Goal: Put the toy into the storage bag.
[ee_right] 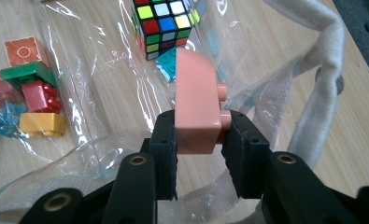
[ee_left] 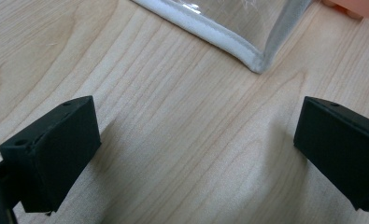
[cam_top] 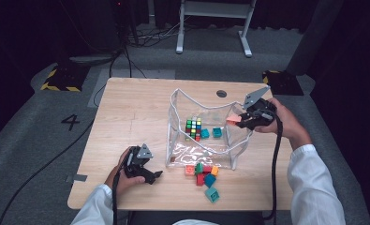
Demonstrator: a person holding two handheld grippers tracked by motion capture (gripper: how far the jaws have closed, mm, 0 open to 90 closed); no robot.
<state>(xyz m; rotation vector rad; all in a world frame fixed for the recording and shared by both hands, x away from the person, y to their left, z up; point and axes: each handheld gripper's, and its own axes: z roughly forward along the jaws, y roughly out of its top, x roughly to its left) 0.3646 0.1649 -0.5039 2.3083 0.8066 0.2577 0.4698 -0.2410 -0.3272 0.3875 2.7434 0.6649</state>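
Pink plastic brick (ee_right: 197,100) is being gripped by the right gripper (ee_right: 198,140) above the clear plastic pouch (cam_top: 179,136), for dropping inside; the left gripper (cam_top: 147,174), jaws open, is being rested beside it.

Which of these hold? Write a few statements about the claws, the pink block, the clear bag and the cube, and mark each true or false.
1. The right claw is shut on the pink block. True.
2. The left claw holds a yellow block. False: it is open over bare table.
3. The puzzle cube lies inside the clear bag. True.
4. All loose blocks are in the bag. False: several lie on the table at its near side.
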